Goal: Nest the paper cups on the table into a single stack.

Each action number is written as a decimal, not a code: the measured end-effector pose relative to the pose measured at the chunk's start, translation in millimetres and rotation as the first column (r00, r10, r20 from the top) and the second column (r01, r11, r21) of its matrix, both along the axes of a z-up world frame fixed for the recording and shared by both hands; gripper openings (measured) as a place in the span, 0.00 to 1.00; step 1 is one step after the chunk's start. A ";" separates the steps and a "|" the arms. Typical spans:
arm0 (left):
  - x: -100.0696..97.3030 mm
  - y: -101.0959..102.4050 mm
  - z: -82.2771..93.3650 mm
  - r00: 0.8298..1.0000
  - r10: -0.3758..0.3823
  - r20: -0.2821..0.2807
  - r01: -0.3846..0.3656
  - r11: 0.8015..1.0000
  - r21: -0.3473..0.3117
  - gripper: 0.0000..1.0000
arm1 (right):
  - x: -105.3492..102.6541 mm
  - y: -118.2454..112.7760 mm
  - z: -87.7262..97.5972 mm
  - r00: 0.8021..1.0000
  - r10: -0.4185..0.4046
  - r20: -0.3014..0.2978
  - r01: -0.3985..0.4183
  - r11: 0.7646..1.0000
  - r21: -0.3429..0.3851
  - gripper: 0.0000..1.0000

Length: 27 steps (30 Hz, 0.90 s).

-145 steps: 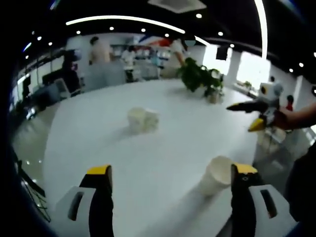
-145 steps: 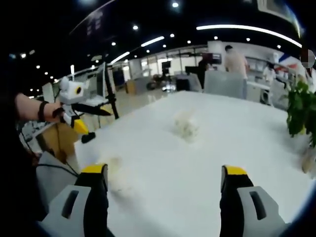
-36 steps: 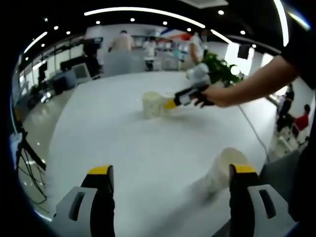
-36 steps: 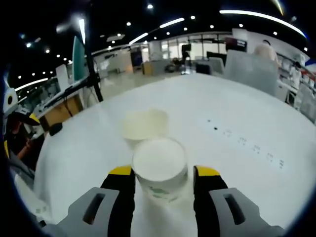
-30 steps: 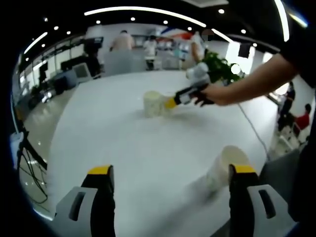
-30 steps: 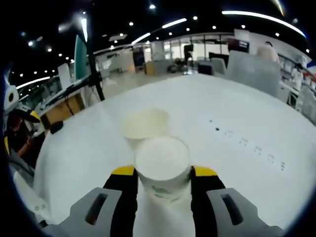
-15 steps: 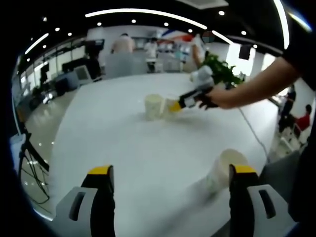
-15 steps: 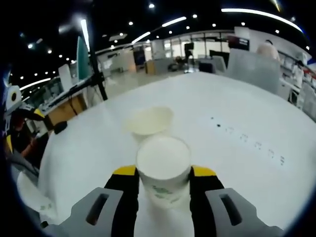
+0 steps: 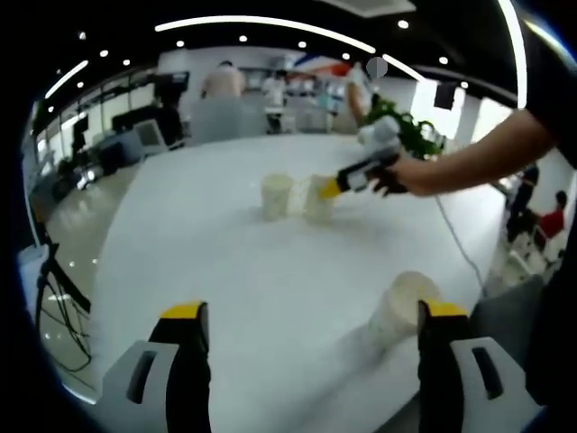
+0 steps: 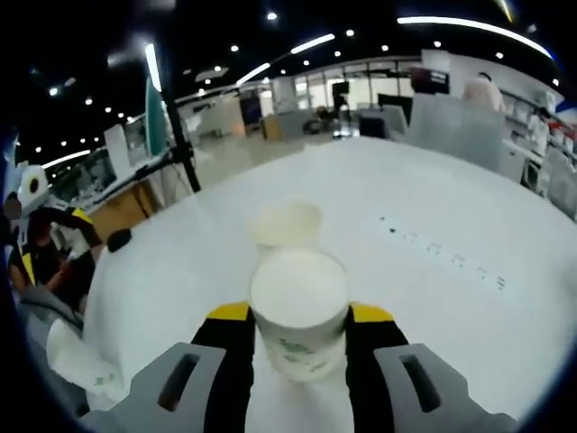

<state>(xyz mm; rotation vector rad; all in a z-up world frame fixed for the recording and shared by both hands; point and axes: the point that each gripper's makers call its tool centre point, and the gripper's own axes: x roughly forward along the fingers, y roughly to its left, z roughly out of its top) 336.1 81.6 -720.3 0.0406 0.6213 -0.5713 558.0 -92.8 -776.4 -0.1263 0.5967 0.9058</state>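
Paper cup (image 10: 298, 311) now off the table (image 10: 469, 316)

Cream paper cups (image 9: 277, 196) on a white table (image 9: 225, 271); yellow-tipped black tongs (image 10: 299, 317) hold a green-printed one (image 10: 298, 325).

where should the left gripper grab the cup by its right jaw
Take the nearest paper cup by its side wall, below the rim. It looks upright with its mouth open, so likely come in level from the near side with the left gripper, open jaws straddling the round wall.
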 end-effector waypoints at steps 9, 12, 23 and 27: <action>-7.5 -3.3 7.2 0.999 -0.046 0.008 0.046 0.999 0.014 0.95 | -31.2 -8.0 30.1 1.000 0.007 0.028 -0.007 1.000 0.000 0.36; -8.5 -6.3 12.2 0.998 -0.056 0.017 0.056 0.998 -0.004 0.96 | -38.0 -13.5 38.8 0.999 -0.008 0.038 0.007 1.000 0.014 0.36; -19.5 -17.2 16.1 0.993 -0.118 0.030 0.118 0.993 -0.005 0.97 | -97.6 -22.4 67.4 0.998 -0.014 0.069 0.010 0.998 0.068 0.36; -24.3 -18.0 15.3 0.990 -0.137 0.023 0.137 0.991 -0.004 0.97 | -114.0 -26.4 73.0 0.997 -0.017 0.077 0.012 0.997 0.075 0.36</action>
